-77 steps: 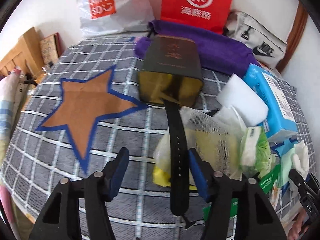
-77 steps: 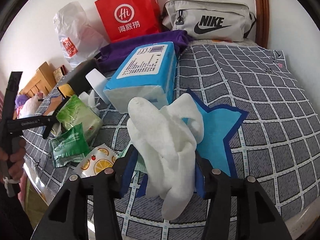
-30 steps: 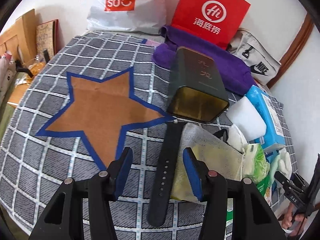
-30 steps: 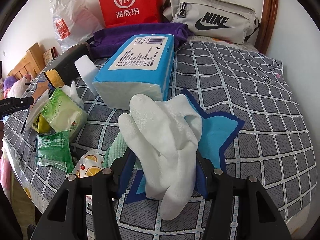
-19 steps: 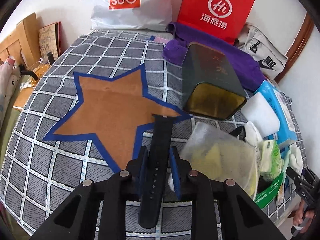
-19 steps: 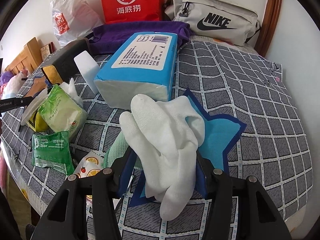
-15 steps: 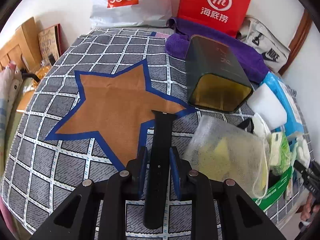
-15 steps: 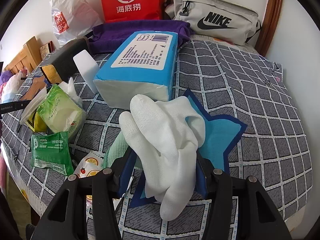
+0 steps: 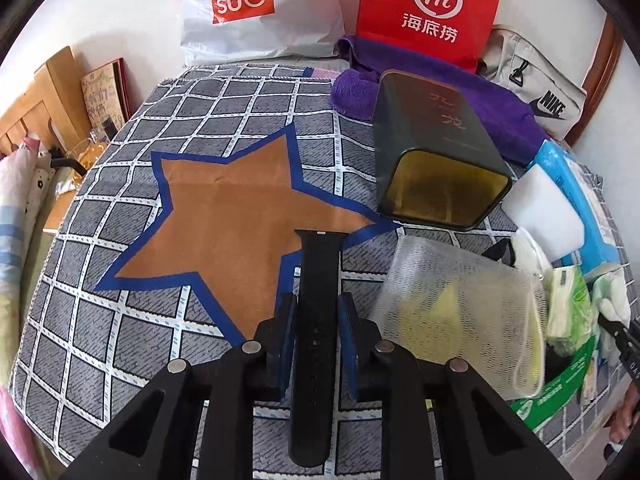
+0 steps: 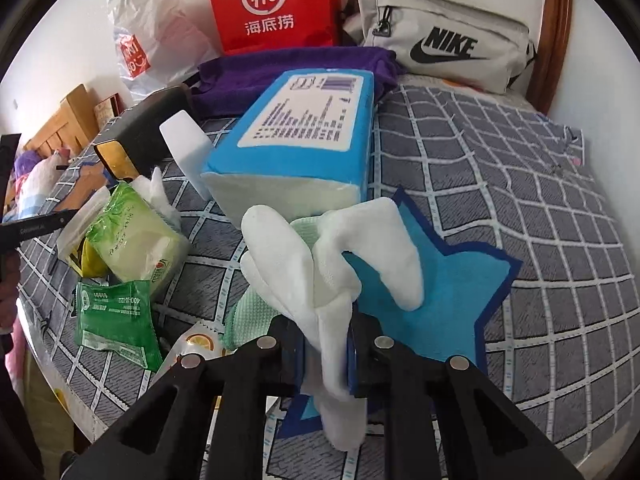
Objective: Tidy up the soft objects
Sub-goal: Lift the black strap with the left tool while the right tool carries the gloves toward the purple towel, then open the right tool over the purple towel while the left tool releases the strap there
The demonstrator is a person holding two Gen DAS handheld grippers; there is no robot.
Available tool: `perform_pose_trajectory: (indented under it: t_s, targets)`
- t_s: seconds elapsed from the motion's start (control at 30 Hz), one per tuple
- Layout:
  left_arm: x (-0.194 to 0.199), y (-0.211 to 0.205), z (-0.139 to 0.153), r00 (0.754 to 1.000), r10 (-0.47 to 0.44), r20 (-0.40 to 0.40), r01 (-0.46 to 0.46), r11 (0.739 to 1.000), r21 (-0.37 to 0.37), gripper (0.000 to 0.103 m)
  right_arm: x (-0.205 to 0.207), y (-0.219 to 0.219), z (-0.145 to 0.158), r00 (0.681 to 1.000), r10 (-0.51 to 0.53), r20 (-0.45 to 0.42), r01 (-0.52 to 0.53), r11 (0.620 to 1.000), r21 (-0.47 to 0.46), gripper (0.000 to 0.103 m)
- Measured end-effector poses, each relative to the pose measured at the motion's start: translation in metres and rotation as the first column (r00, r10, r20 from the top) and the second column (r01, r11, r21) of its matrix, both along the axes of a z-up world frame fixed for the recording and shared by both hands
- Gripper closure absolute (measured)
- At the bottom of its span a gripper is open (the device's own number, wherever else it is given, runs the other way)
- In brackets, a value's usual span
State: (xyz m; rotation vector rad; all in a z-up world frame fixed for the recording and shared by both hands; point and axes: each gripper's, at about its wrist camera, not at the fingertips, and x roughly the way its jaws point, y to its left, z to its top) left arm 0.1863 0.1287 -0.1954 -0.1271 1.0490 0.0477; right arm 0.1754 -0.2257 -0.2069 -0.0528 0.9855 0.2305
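My left gripper [image 9: 317, 322] is shut on a black watch strap [image 9: 318, 280], whose far end lies over the edge of the brown star patch [image 9: 228, 216] on the checked cloth [image 9: 120, 320]. My right gripper [image 10: 326, 352] is shut on a white glove [image 10: 320, 264], held over the blue star patch [image 10: 440, 300]. A pale green cloth [image 10: 248, 320] lies under the glove.
A dark tin [image 9: 432, 160] lies on its side beside a mesh pouch [image 9: 460, 316]. A blue tissue pack [image 10: 296, 140], a white block [image 10: 186, 140], green wipe packs [image 10: 132, 240], a purple towel [image 10: 280, 68], a red bag [image 10: 272, 4] and a Nike bag [image 10: 440, 44] crowd the table.
My left gripper closed on the black strap and drew it toward the brown star. My right gripper closed on the white glove, which now bunches between the pads.
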Motion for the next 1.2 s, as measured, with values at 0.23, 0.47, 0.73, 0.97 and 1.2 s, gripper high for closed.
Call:
perform_pose_trajectory:
  t_s: [0.23,0.47,0.73,0.97,1.2]
  targets:
    - [-0.015,0.003,0.029,0.998,0.021,0.052,-0.019,0.999,-0.037,0.083,-0.014,-0.002,0.033,0.998,0.034,0.054,-0.036,0.999,0.039,0.088]
    - [-0.016,0.004,0.063,0.994,0.03,0.109,-0.024,0.998,-0.051,0.083,-0.02,-0.001,0.078,0.988,0.056,0.143,-0.07,0.993,0.095,0.088]
    - [-0.002,-0.001,0.091,0.988,0.032,0.153,-0.02,0.997,-0.081,0.083,-0.001,-0.002,0.107,0.981,0.042,0.189,-0.065,0.991,0.12,0.088]
    - [0.029,-0.011,0.107,0.986,0.023,0.163,-0.01,0.997,-0.083,0.083,0.029,0.001,0.121,0.981,0.025,0.195,-0.051,0.99,0.132,0.088]
    - [0.066,-0.012,0.117,0.985,0.029,0.168,-0.011,0.994,-0.111,0.083,0.069,0.005,0.128,0.981,0.015,0.193,-0.041,0.991,0.131,0.088]
